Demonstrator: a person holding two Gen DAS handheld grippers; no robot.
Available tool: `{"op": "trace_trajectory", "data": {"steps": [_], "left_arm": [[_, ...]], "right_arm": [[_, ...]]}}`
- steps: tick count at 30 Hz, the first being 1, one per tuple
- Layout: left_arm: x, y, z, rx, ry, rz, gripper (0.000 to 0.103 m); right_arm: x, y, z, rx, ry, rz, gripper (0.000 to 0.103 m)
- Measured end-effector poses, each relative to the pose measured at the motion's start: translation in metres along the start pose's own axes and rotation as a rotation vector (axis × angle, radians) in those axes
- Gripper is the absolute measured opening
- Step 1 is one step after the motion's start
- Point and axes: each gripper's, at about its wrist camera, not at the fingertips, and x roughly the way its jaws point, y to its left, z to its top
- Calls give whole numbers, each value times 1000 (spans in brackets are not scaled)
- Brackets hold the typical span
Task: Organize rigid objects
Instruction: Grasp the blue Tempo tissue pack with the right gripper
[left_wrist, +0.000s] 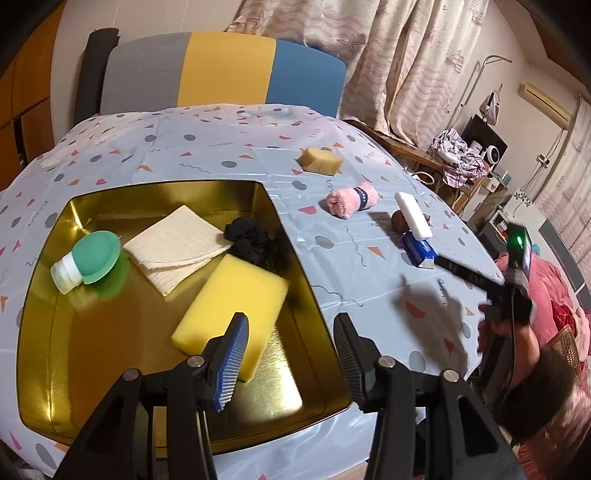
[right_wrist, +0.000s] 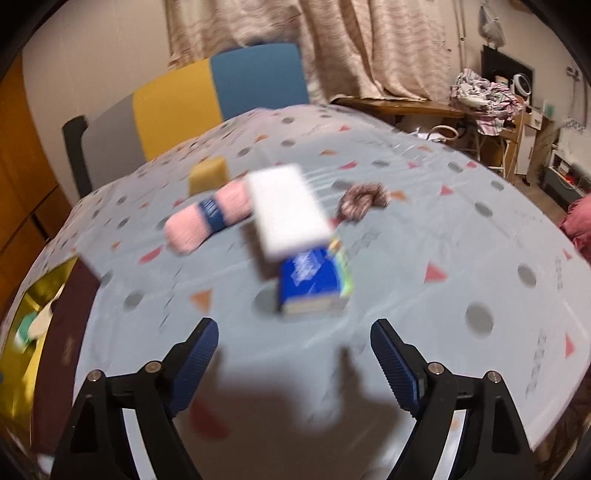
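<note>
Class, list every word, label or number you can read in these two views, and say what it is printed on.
Blue tissue pack: white brand lettering, too blurred to read in either view.
Navy band on the pink rolled towel: pale marks, too small to read.
No other text shows in either view.

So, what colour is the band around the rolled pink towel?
Dark blue, around the pink towel; clearest in the left wrist view.

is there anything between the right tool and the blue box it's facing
Nothing visible. The right tool is open with only bare tablecloth between its fingers and the blue box. A white block rests on the box's far end, beyond it rather than in the approach path.
</note>
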Motion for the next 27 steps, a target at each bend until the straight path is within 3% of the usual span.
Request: {"op": "trace_trajectory", "data": {"steps": [7,8,10,11,12,22,25,27], "left_arm": [[1,-10,3,18,11,17,48],[0,-10,4,21,11,23,48],[0,-11,5,22,9,28,48],[0,-11,6,20,8,28,48],[0,-11,7,19,9,28,48],[14,-35,16,56,28,-17,48],[18,-45,19,74,31,-29,48],[21,-51,22,80,37,-37,48]], "right_arm": [[54,-5,40,-40,61,-33,88],[62,-3,42,-56,74,-44,85],[69,-1,39,-85,93,-41,69],[73,1,38,-104,110,-34,55],[74,3,34,-122,118,-36,53],[19,27,-16,-210,78,173,53],[5,13,-17,-156,17,144,53],[2,-6,-12,-95,-18,73,53]]}}
